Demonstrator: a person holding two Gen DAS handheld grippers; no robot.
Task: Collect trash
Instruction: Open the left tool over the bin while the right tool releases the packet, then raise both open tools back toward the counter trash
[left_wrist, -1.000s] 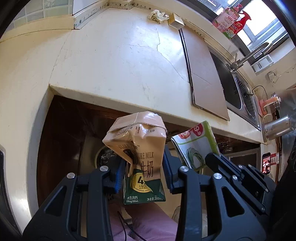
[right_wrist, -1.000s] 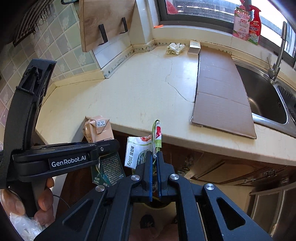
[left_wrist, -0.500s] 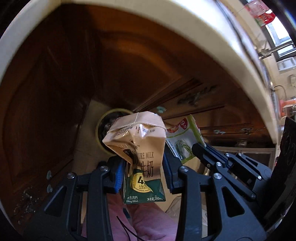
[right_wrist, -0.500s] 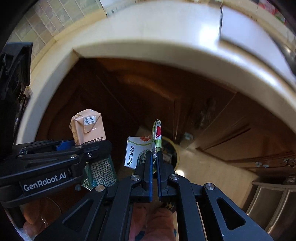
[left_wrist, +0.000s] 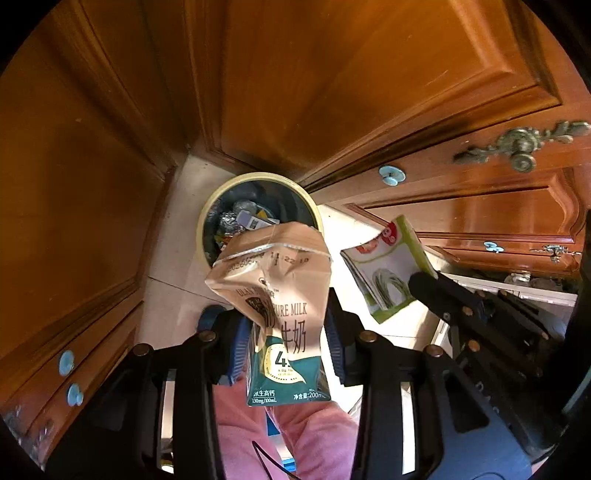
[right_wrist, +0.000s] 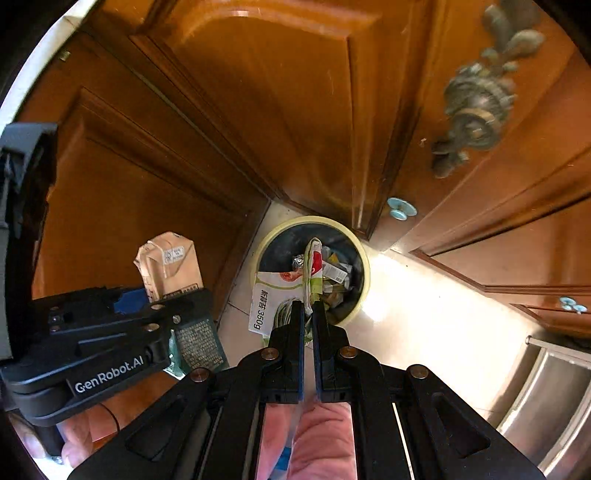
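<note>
My left gripper (left_wrist: 286, 332) is shut on a crumpled tan and green milk carton (left_wrist: 280, 295), held above the floor just short of a round yellow-rimmed trash bin (left_wrist: 207, 218) with wrappers inside. My right gripper (right_wrist: 308, 314) is shut on a flat green and white food packet (right_wrist: 275, 295), held over the near edge of the same bin (right_wrist: 364, 266). The carton (right_wrist: 168, 258) and left gripper (right_wrist: 122, 332) show at the left of the right wrist view. The packet (left_wrist: 388, 273) and right gripper (left_wrist: 424, 284) show at the right of the left wrist view.
Brown wooden cabinet doors (left_wrist: 332, 92) surround the bin in a corner, with ornate metal handles (right_wrist: 476, 103) and small blue knobs (left_wrist: 391, 174). Pale floor tiles (right_wrist: 424, 314) lie to the right. Pink-clothed legs (left_wrist: 306, 435) are below the grippers.
Both grippers have tilted down from the countertop toward the floor and moved closer to the bin, each still holding its piece of trash. The countertop has left both views.
</note>
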